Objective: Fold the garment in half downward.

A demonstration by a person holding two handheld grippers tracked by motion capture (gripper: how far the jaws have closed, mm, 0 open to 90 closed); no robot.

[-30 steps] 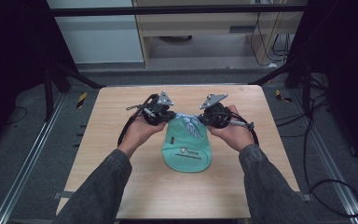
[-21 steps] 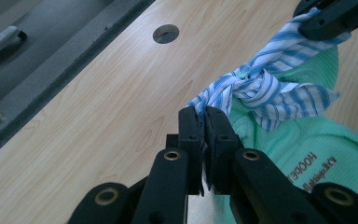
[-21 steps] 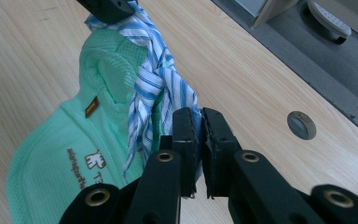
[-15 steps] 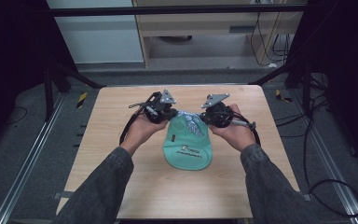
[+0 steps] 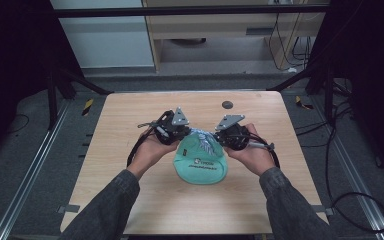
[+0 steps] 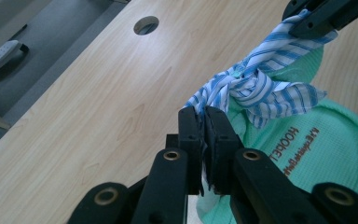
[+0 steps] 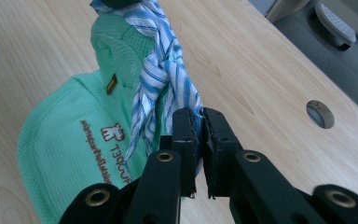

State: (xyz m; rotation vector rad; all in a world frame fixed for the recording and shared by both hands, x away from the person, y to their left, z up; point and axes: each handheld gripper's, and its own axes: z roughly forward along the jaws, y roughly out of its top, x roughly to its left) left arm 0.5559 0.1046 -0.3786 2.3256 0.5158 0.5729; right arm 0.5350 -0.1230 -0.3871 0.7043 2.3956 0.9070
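Knot-tightening, by the look of it: green bag [image 5: 201, 162] lies flat mid-desk, slightly toward the near edge, with a blue-and-white striped cloth [image 5: 203, 142] tied at its far end.

Left gripper [image 5: 181, 134]: jaws closed almost fully, pinching one tail of the striped cloth, seen clearly in the left gripper view [image 6: 204, 140]. Right gripper [image 5: 219, 140]: jaws likewise clamped on the other tail, a thin sliver of fabric between them in the right gripper view [image 7: 199, 142]. Both tails run taut from the jaws to the knot [image 6: 242, 86].

My read on doing this step well:
- pull both tails apart evenly, roughly level with the desk [image 5: 130, 115], so the knot cinches centered rather than sliding to one side
- keep grip near the tail ends but not at the very fringe; thin cotton could slip out
- bag isn't held down, so uneven tension will probably drag it sideways; keep the pull symmetric and low

Pose: person's forearms come in from the near edge, angled inward. Left hand [image 5: 152, 147] and right hand [image 5: 252, 152] wrap the gripper bodies from below, grippers pointed toward each other over the bag's far end, just either side of the knot. Cable hole [image 5: 226, 104] near the far edge is well clear of the work.
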